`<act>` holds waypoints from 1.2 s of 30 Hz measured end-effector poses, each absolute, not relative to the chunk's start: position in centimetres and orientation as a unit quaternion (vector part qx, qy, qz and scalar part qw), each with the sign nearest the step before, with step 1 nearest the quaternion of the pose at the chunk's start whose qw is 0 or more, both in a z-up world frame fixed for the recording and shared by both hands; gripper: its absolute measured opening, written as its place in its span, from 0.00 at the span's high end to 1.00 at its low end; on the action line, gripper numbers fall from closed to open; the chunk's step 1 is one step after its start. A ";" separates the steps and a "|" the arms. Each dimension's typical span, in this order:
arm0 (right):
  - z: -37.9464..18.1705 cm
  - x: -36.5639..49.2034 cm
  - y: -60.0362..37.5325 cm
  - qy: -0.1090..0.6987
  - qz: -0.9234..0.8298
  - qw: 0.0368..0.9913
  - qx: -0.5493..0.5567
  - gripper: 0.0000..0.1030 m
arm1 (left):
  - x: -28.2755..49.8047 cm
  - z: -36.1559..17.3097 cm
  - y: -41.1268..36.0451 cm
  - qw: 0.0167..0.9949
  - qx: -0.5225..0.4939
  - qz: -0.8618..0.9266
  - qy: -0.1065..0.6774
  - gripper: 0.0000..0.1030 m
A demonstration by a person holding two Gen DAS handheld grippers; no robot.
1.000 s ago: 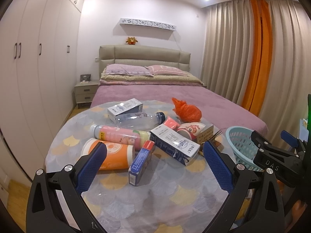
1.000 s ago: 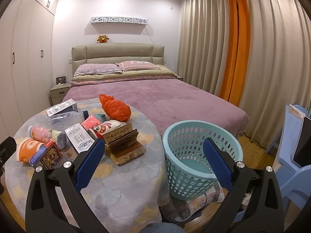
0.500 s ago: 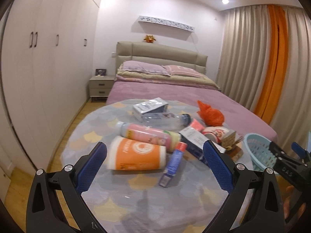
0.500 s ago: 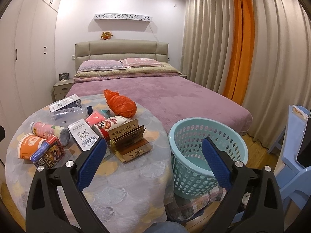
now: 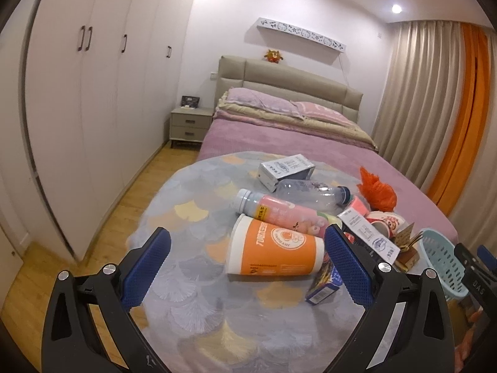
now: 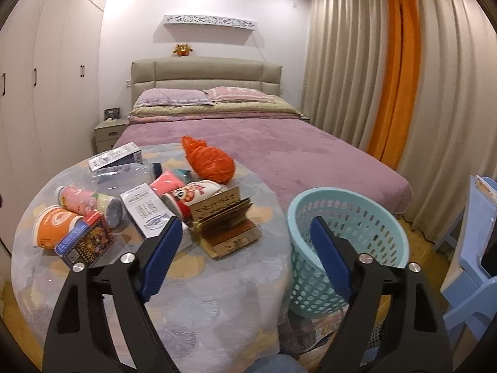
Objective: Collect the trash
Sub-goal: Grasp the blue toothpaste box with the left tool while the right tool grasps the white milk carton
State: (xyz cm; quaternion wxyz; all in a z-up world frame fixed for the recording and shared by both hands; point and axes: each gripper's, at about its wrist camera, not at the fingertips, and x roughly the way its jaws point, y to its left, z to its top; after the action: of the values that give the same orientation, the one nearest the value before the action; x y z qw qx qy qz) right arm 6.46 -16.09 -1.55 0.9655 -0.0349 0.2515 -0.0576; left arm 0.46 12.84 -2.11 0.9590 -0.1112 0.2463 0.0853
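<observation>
Trash lies on a round table (image 5: pixel 198 283): an orange paper cup (image 5: pixel 275 248) on its side, a pink bottle (image 5: pixel 279 211), a clear bottle (image 5: pixel 310 191), white boxes (image 5: pixel 285 168), a blue box (image 5: pixel 324 283), an orange bag (image 5: pixel 377 192). My left gripper (image 5: pixel 245 267) is open and empty, just in front of the orange cup. My right gripper (image 6: pixel 245 255) is open and empty, above the table edge between a brown cardboard piece (image 6: pixel 223 227) and the teal basket (image 6: pixel 348 248). The right view also shows the cup (image 6: pixel 52 227) and the orange bag (image 6: pixel 208 158).
A bed (image 6: pixel 264 143) stands behind the table. Wardrobes (image 5: pixel 77 93) line the left wall, with a nightstand (image 5: pixel 189 124) beside the bed. Curtains (image 6: pixel 388 77) hang on the right. A blue chair (image 6: pixel 475 248) stands right of the basket.
My left gripper has swung left and moved closer to the orange cup. My right gripper has shifted slightly forward and left over the table edge. Both stay open.
</observation>
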 end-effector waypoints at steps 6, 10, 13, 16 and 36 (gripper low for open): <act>-2.4 8.0 -15.5 0.277 -0.029 0.960 -0.022 0.40 | 2.0 -3.3 11.8 0.954 -0.116 0.035 0.273 0.07; -3.2 10.2 -15.2 0.302 0.010 0.953 -0.020 0.40 | 3.9 -4.2 9.7 0.947 -0.104 -0.013 0.305 0.07; -3.6 11.8 -14.9 0.320 0.045 0.946 -0.023 0.40 | 5.2 -5.2 8.4 0.939 -0.100 -0.040 0.325 0.09; -4.3 13.5 -14.0 0.339 0.095 0.936 -0.030 0.40 | 6.0 -5.9 7.5 0.935 -0.093 -0.049 0.338 0.11; -7.9 19.1 -12.3 0.410 0.176 0.895 -0.021 0.40 | 8.8 -8.5 4.4 0.916 -0.034 -0.048 0.397 0.62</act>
State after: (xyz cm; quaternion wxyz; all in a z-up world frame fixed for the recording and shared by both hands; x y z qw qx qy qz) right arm 19.12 -12.30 -7.86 0.8946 -0.0214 0.4101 0.1762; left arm 8.82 4.38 -8.51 0.9159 -0.0345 0.3970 -0.0481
